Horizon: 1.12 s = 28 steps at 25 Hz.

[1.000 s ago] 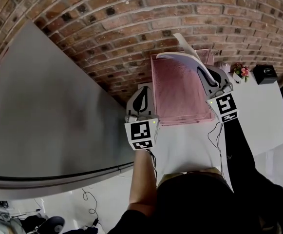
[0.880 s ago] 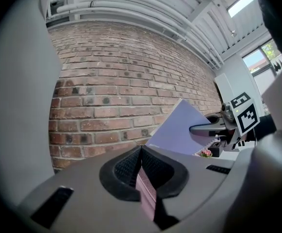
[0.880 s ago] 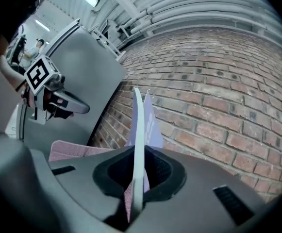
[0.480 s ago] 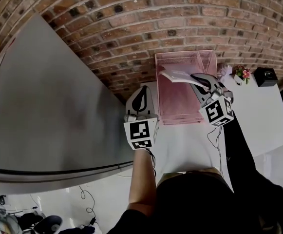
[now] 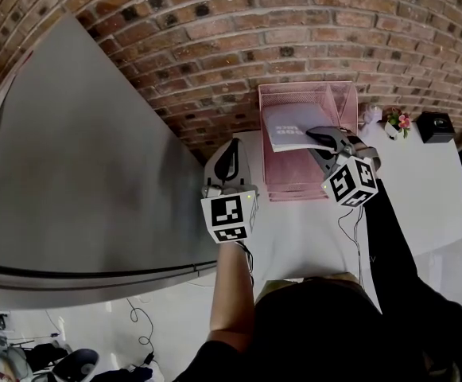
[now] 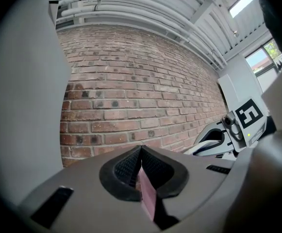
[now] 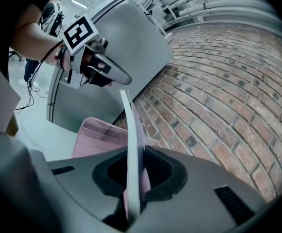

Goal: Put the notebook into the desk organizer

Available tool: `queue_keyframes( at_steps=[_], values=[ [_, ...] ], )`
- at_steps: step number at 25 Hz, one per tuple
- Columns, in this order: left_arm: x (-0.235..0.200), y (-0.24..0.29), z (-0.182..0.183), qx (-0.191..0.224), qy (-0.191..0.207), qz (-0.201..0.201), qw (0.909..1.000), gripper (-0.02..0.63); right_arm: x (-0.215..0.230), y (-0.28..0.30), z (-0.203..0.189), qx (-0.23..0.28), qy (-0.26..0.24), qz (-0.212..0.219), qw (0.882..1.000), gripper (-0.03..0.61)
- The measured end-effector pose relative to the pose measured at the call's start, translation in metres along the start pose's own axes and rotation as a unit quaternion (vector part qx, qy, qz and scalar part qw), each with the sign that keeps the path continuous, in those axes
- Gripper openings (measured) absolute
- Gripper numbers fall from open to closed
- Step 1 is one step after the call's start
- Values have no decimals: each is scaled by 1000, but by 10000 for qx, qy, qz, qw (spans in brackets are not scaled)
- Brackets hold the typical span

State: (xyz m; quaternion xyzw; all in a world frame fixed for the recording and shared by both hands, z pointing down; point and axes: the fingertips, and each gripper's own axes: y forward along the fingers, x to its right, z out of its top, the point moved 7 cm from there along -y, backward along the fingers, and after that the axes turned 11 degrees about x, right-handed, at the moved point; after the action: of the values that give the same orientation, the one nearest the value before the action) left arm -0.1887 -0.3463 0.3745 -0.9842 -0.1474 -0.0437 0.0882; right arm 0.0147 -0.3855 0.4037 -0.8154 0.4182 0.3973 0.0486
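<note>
Pink mesh now lies under the whole cover. The thin white soft-cover notebook stood tilted and curling above the pink wire-mesh desk organizer a second ago. It has since come down and lies nearly flat in the organizer's top tray, in the far half, toward the red brick wall. Half a second ago it was still slanting, only partly lowered.

The right gripper has followed it down and grasps the notebook's near right corner. In the right gripper view the white edge runs straight between the pads, and the jaws are just beginning to open. I judge the placing all but done. What remains is to let go and draw the gripper back without dragging the cover along.

The left gripper has hardly shifted. It hangs just left of the organizer over the white desk, beside the tall grey cabinet, with its jaws clenched together. A thin pink sliver shows low between its pads, and I cannot tell what it is.

The notebook looks slim and limp. Its pale cover carries a block of dark print too small to read. Seen edge-on from the right gripper, it is a narrow white sheaf that bows slightly along its length, so it will likely flop once released.
</note>
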Motion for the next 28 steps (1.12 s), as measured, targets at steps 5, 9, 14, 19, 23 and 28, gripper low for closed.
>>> queue_keyframes(
  at_steps=[5,9,14,19,23,28],
  values=[
    [-3,-3,1,5,-3,20,10000,15,-10,7,-3,-192,286,442,9984,46],
    [-4,-4,2,32,-4,22,10000,15,-17,9,-7,-319,429,734,9959,48],
    [-4,-5,2,21,2,7,10000,15,-24,13,-10,-482,752,1150,9893,66],
    [-7,-8,1,-4,2,28,10000,15,-35,18,-15,-687,938,1535,9813,78],
    [-8,-11,1,-30,17,49,10000,15,-40,20,-18,-780,1091,1713,9761,87],
    [-12,-15,0,-82,54,95,9999,15,-45,24,-20,-823,1541,2016,9638,136]
  ],
)
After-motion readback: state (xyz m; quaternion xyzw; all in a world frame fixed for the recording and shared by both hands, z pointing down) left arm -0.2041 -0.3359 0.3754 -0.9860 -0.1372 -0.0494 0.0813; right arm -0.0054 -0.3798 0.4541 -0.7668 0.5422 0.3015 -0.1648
